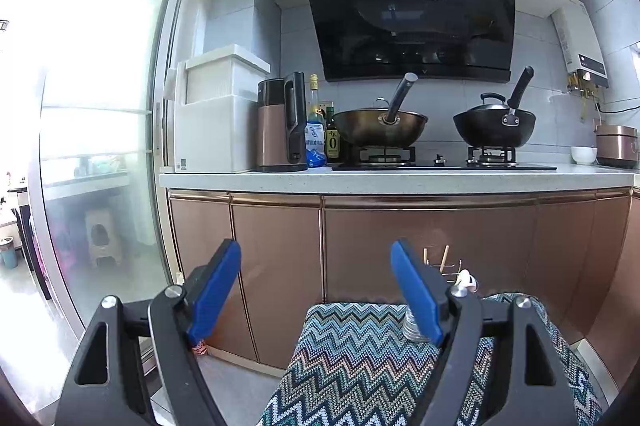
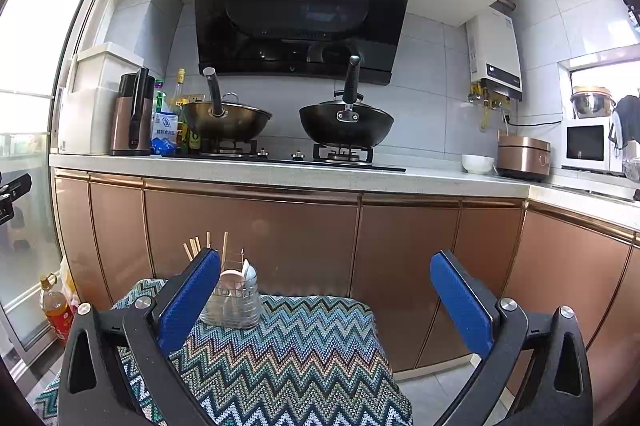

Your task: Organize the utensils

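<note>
Both grippers hang with fingers spread and empty, the left gripper (image 1: 316,290) and right gripper (image 2: 326,300) above a zigzag cloth (image 2: 288,354); the utensil holder (image 2: 232,302), with chopsticks (image 2: 196,246) and spoons (image 2: 244,276), stands at the cloth's far left. Being light and top-heavy, it could tip if a finger knocks it, scattering chopsticks; no brand is legible, only a "0" on a dark bottle (image 1: 332,142).

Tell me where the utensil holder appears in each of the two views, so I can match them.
Left wrist view: the utensil holder is low and right of centre, mostly hidden behind the right blue finger; only chopstick tips and a glass edge show.
Right wrist view: it stands lower left on the zigzag cloth, beside the left blue finger.
Shared landmark: the black wok on the stove.
</note>
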Demonstrator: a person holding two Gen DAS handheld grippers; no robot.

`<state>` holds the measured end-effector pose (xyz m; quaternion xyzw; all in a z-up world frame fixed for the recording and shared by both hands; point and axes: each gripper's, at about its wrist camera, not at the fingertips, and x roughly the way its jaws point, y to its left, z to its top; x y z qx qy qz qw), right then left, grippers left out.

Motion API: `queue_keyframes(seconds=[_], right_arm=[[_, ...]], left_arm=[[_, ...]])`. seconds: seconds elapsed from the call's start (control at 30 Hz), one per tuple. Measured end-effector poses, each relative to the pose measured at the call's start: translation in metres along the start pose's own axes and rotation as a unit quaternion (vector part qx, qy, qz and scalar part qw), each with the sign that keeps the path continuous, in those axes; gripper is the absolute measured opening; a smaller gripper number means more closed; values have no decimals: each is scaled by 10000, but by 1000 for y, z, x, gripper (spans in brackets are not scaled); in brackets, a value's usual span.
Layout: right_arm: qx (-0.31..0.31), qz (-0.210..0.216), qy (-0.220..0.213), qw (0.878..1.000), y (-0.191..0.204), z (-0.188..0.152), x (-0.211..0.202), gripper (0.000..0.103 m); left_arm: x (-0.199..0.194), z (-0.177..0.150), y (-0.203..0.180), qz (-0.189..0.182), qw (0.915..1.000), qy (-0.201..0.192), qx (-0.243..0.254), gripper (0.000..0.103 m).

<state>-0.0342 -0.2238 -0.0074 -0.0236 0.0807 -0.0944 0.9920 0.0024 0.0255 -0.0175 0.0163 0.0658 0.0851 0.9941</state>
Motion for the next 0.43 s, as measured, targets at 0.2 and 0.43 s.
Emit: queue_keyframes(seconds=[0.2, 0.43], right_arm=[[11, -47, -19, 10000, -2, 3, -1, 103], [-12, -41, -50, 10000, -2, 5, -3, 103]], left_arm=[[-2, 1, -1, -18, 10000, -8, 3, 76], [-4, 2, -1, -56, 10000, -8, -24, 76]])
